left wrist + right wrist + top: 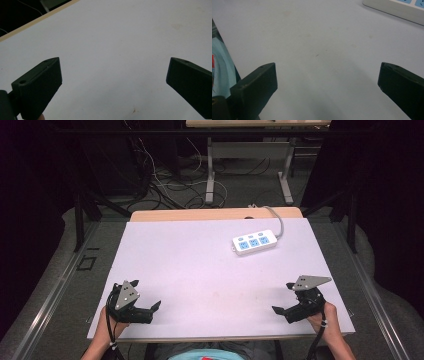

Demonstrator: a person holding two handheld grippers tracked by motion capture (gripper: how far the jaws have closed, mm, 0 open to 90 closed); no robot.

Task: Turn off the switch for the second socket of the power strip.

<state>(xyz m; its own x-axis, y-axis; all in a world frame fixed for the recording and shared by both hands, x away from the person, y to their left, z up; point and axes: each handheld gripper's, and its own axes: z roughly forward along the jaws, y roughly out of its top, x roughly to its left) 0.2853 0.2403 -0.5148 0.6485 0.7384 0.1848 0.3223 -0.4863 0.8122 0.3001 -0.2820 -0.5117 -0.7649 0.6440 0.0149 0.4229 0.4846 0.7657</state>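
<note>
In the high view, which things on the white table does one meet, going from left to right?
Left hand-held gripper → power strip → right hand-held gripper

White-blue power strip (254, 242), black jaws — pale table (200, 265)

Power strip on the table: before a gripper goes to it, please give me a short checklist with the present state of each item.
1. Left gripper open, jaws empty: ok.
2. Right gripper open, jaws empty: ok.
3. Power strip lies flat on the table, apart from both grippers: ok.
4. Path from the right gripper to the strip free of objects: ok.
5. Strip's cable runs off the far edge; slack: cannot tell.
6. Sockets free of plugs: ok.
</note>
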